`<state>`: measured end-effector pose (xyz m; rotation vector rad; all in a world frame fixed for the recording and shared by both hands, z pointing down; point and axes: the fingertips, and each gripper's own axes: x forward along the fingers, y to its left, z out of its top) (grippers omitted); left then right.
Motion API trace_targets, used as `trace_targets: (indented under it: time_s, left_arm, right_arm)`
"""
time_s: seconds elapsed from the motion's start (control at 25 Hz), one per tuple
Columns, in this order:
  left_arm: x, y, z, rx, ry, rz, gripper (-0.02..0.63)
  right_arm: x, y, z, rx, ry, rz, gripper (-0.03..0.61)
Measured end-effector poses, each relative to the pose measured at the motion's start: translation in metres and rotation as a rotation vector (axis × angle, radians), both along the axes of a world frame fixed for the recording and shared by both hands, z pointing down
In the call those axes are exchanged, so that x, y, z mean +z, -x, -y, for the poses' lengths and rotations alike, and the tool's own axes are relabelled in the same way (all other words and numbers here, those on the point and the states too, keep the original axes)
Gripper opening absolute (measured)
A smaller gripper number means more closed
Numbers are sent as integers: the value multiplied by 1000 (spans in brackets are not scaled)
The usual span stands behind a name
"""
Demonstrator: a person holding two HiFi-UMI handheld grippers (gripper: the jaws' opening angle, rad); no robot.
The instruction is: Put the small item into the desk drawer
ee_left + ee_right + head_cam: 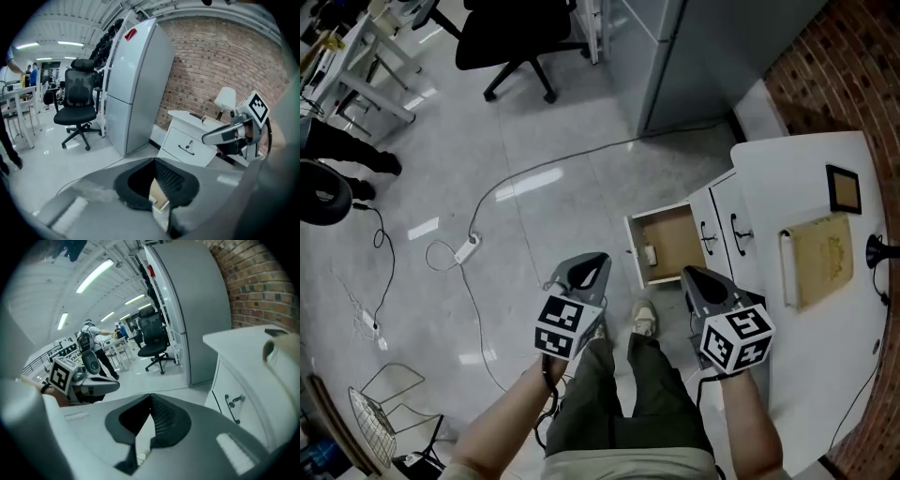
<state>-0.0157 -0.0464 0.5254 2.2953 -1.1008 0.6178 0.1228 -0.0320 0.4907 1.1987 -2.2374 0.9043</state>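
The open desk drawer [670,220] sticks out from the white cabinet [733,208] under the desk. A small pale item [649,254] lies inside it near the left wall. Both grippers hover over the floor in front of the drawer, level with each other. My left gripper [602,259] is shut and empty, left of the drawer. My right gripper [685,272] is shut and empty, just below the drawer's front corner. In the left gripper view the shut jaws [154,161] point at the cabinet [187,146], with the right gripper [225,135] beside it. The right gripper view shows its shut jaws [151,397].
On the white desk top [769,159] lie a tan book [820,258], a black frame [844,188] and a lamp base [874,248]. A grey tall cabinet [712,56] and an office chair [516,37] stand behind. A cable with a power strip [467,249] crosses the floor.
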Motion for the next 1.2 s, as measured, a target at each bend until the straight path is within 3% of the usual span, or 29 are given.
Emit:
trace_targets:
  time_s: [0.28, 0.56, 0.72, 0.84, 1.04, 1.2]
  left_arm:
    - [-139, 14, -18, 13, -117, -33, 3]
    - [-269, 28, -27, 77, -281, 1, 2]
    - [-339, 30, -33, 71, -389, -4, 3]
    - [-384, 28, -44, 46, -428, -40, 2]
    - [-446, 33, -57, 59, -532, -47, 3]
    - [-478, 47, -63, 32, -589, -23, 3]
  right_arm:
    - [-156, 13, -12, 2, -181, 16, 3]
    - [-294, 33, -9, -47, -372, 62, 3]
    - [-371, 37, -10, -49, -499, 104, 3]
    - [-425, 38, -19, -51, -595, 125, 3]
    - [-487, 41, -36, -71, -714, 134, 3]
    - [-510, 44, -49, -94, -753, 128, 3]
